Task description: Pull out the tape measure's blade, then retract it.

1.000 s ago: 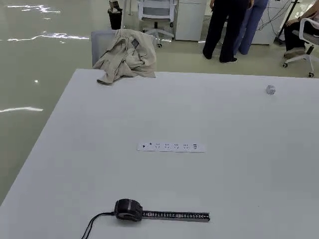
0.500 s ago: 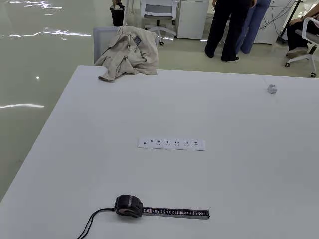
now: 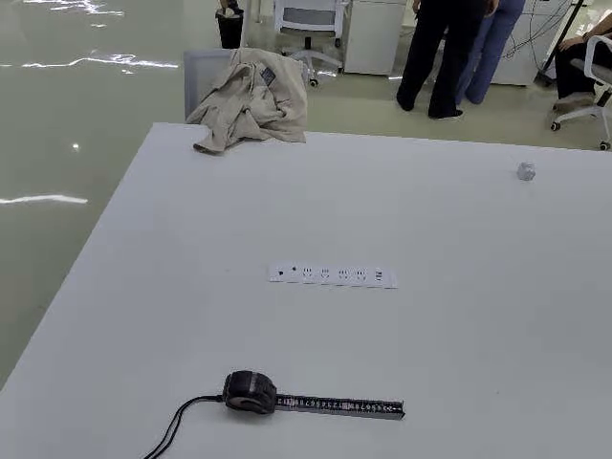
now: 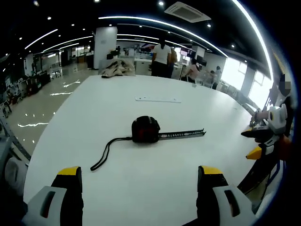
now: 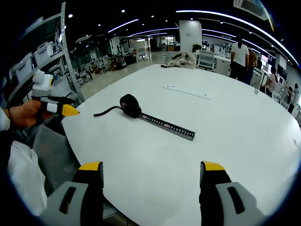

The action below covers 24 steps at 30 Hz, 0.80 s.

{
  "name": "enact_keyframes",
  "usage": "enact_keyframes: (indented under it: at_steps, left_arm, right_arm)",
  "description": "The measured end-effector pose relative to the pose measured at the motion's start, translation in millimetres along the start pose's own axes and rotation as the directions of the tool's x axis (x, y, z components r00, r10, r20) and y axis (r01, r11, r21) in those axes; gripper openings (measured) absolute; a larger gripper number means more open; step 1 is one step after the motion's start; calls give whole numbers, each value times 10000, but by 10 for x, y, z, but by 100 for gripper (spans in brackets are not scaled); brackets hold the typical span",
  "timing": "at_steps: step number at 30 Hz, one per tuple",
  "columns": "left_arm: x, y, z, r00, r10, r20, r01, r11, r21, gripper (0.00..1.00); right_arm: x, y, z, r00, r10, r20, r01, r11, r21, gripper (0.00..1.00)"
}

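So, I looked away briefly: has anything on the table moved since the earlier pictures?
Nothing moved; just the head camera shifted. The tape measure lies where it was on the table, blade out the same length, untouched. The power strip and jacket stayed put.

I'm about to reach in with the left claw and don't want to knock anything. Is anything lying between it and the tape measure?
Nothing visible does. Bare white table lies between the open left claw and the tape measure; its black cord trails off to one side.
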<state>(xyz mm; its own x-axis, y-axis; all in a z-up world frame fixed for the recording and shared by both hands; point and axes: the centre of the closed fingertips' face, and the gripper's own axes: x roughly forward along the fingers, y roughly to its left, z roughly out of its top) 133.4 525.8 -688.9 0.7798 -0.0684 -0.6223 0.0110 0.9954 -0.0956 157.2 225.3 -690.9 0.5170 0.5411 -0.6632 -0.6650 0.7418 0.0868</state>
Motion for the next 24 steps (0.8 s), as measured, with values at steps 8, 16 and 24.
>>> enact_keyframes:
  at_steps: [8, 16, 24]
  left_arm:
    - [114, -91, 77, 9999, 148, 76, -148, 9999, 5, 100]
    - [240, -120, 109, 9998, 208, 72, -209, 9998, 62, 100]
    - [359, -181, 161, 9996, 243, 151, -243, 9997, -2, 99]
  right_arm:
    - [59, -20, 18, 10000, 72, -35, -72, 10000, -68, 86]
    - [136, -74, 8, 9999, 30, -126, -32, 9998, -175, 85]
    - [244, -116, -9, 9991, 206, -370, -221, 9989, -414, 84]
